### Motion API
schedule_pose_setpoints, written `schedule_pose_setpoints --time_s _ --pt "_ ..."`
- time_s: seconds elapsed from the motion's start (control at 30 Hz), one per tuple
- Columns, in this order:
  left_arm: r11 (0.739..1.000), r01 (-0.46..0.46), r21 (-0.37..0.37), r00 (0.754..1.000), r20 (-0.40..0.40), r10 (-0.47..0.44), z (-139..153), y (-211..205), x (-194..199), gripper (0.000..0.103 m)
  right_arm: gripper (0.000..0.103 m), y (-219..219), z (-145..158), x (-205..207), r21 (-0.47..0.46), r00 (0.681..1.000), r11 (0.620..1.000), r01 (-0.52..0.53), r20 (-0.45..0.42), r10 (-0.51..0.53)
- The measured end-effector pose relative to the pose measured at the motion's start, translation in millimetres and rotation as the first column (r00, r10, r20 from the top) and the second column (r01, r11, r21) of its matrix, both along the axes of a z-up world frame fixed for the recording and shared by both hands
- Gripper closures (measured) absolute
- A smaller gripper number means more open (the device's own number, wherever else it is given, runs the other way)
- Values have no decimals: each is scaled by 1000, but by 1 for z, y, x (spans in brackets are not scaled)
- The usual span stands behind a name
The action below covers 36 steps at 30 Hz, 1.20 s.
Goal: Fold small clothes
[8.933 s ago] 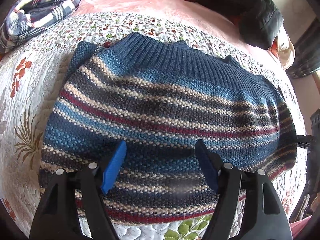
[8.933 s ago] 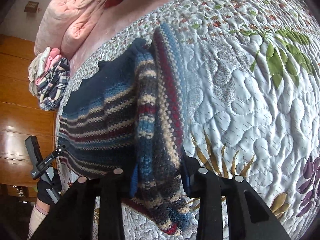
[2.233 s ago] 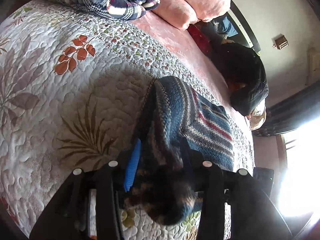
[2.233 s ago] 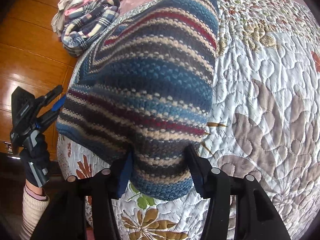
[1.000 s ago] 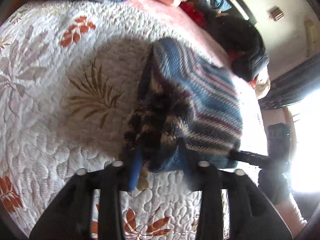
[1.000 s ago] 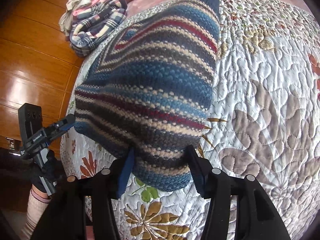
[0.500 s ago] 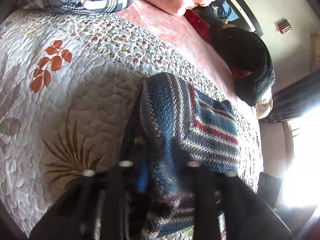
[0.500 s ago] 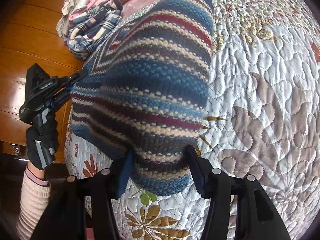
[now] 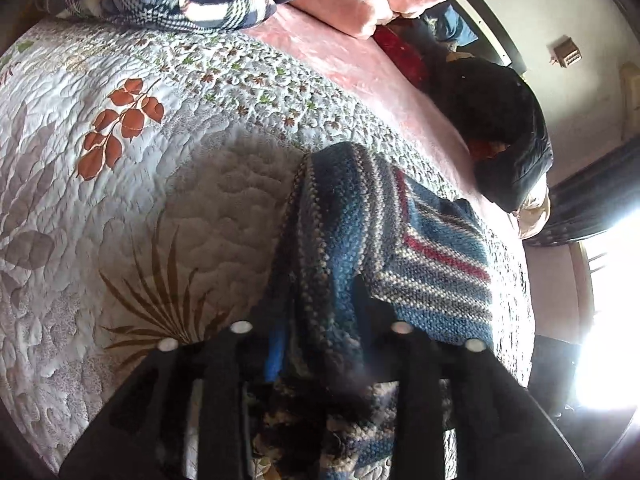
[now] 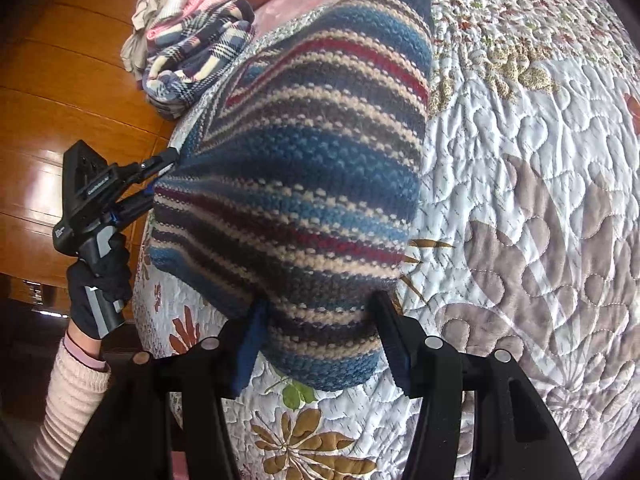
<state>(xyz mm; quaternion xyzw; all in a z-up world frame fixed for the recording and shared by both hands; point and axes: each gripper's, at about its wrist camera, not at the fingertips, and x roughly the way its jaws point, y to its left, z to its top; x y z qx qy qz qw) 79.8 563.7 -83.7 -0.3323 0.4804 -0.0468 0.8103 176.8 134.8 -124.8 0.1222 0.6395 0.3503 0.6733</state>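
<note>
My right gripper point(image 10: 318, 340) fills the bottom of its own frame with black plastic arms, four round silver screw heads across the knuckles, and blue pads lining the fingers point(image 10: 250, 344). At the left of that frame I see my left gripper point(image 10: 160, 176), a black body with small white lettering over a grey-and-black handle. Below it are a black glove point(image 10: 100, 284) and a ribbed cream sleeve point(image 10: 68, 408) with a pink cuff.

We see a sweater point(image 10: 304, 184) striped blue, cream, grey and red. The quilt point(image 10: 540, 208) beneath is white with leaf patterns.
</note>
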Motion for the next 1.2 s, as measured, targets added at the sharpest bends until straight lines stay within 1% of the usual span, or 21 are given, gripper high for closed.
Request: schedule_pose_setpoints --time_s 0.07,0.1,0.13,0.27,0.33,0.37,0.47,0.53,0.57,0.67,0.73,0.83,0.9,0.97,1.03,1.07,1.1,1.13,1.17,1.2 --pt "999 22 -35 1000 19 -21 3 3 -1 25 44 -8 10 6 34 1000 999 22 13 -23" --pt "997 34 -64 999 11 -33 1 6 0 23 38 -11 14 9 49 999 998 35 16 -36" --pt "996 40 -80 999 -4 -40 -2 7 1 23 35 -14 17 13 64 999 997 51 17 -52" --pt "991 84 -102 993 -69 -92 -23 5 10 23 33 -19 23 34 104 995 990 97 6 -98" --pt "983 114 -141 990 -68 -124 -33 -1 14 23 30 -16 21 43 102 995 989 103 -3 -103" --pt "981 125 -148 989 -61 -135 -36 -2 15 23 29 -14 19 48 101 995 990 103 -8 -103" --pt "978 175 -115 980 -71 -184 -47 -13 27 25 25 -4 10 61 110 994 988 109 -31 -106" --pt "974 203 -105 974 -85 -212 -53 -18 36 25 18 3 3 67 99 992 988 120 -37 -117" --pt "972 213 -100 971 -89 -222 -55 -20 40 25 17 4 -1 70 95 991 987 128 -46 -124" --pt "965 234 -119 965 -91 -246 -58 -24 52 24 13 11 -16 80 97 987 985 145 -84 -137" --pt "957 262 -123 958 -88 -274 -59 -30 58 22 10 15 -22 84 111 985 982 150 -103 -139" --pt "950 297 -102 946 -104 -307 -66 -38 67 17 9 21 -33 88 122 984 982 146 -124 -130" --pt "946 306 -104 944 -98 -316 -68 -42 70 10 8 26 -39 90 133 981 980 151 -142 -132" --pt "946 305 -114 944 -98 -316 -67 -47 73 6 7 30 -42 92 134 981 980 151 -143 -132" --pt "943 310 -118 941 -99 -322 -67 -53 76 5 8 33 -42 93 133 983 980 146 -130 -129" --pt "940 317 -123 940 -92 -329 -67 -55 76 5 10 33 -41 93 131 984 981 141 -124 -125" --pt "940 321 -117 938 -94 -332 -67 -59 76 12 17 32 -39 92 123 986 983 134 -114 -120" --pt "941 323 -101 937 -108 -333 -68 -67 81 22 25 29 -38 91 124 988 984 125 -104 -112" --pt "944 317 -96 938 -116 -327 -69 -67 80 35 29 27 -36 90 132 989 984 120 -98 -108" --pt "943 312 -115 940 -108 -324 -69 -67 80 47 35 24 -33 89 147 990 982 115 -94 -102"
